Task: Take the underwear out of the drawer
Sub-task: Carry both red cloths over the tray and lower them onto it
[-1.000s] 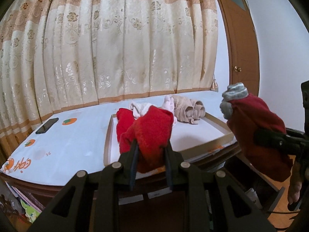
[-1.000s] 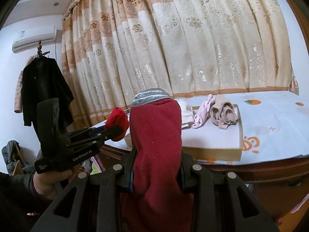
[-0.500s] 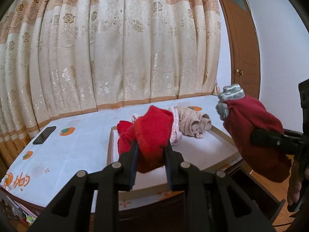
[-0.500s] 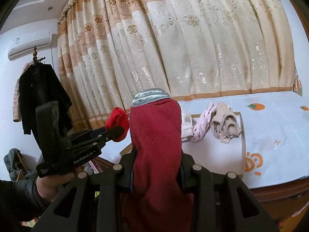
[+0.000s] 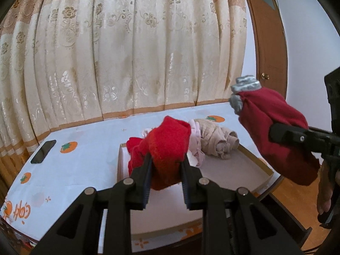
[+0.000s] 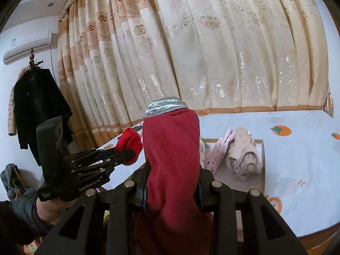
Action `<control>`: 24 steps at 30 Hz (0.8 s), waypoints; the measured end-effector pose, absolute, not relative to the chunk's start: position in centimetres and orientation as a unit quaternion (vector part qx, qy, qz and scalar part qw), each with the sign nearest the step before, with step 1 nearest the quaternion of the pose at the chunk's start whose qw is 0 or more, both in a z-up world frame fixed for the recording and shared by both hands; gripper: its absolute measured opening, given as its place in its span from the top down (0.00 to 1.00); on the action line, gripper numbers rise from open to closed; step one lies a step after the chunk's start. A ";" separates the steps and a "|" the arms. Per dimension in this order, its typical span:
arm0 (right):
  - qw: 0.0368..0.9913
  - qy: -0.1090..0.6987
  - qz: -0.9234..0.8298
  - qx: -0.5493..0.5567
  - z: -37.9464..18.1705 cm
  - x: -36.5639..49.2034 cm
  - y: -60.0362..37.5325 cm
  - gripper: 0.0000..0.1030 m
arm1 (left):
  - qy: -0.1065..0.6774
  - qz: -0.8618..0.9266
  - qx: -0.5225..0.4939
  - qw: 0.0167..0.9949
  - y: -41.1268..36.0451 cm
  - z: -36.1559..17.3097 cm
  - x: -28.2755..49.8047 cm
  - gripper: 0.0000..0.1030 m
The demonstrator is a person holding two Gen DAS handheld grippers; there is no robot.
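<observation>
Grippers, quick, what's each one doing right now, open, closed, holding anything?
Left gripper: closed on the bright red underwear.
Right gripper: closed on the dark red underwear with a grey waistband.

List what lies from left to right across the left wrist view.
black phone → bright red garment in the left tool → beige underwear → dark red garment in the right tool
</observation>
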State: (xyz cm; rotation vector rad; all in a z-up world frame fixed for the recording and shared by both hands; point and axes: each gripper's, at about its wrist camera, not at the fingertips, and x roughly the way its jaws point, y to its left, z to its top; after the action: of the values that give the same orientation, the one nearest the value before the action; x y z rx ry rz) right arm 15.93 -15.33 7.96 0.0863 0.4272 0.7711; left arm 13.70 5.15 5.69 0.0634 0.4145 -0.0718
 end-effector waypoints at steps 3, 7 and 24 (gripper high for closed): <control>0.904 0.209 0.370 0.041 8.4 17.0 -15.0 0.65 | 0.210 -0.038 0.027 0.977 5.2 5.8 14.5 0.78; 0.904 0.216 0.366 0.043 8.4 18.4 -14.7 0.65 | 0.219 -0.038 0.023 0.975 5.4 5.7 15.7 0.78; 0.907 0.263 0.328 0.034 8.4 26.2 -12.4 0.65 | 0.284 -0.041 -0.038 0.957 7.3 5.3 23.8 0.78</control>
State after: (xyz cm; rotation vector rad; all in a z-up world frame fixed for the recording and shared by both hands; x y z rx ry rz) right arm 26.19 -12.36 8.45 0.0708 0.5428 0.6777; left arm 23.75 7.27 5.26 -0.0773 0.5765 -0.0824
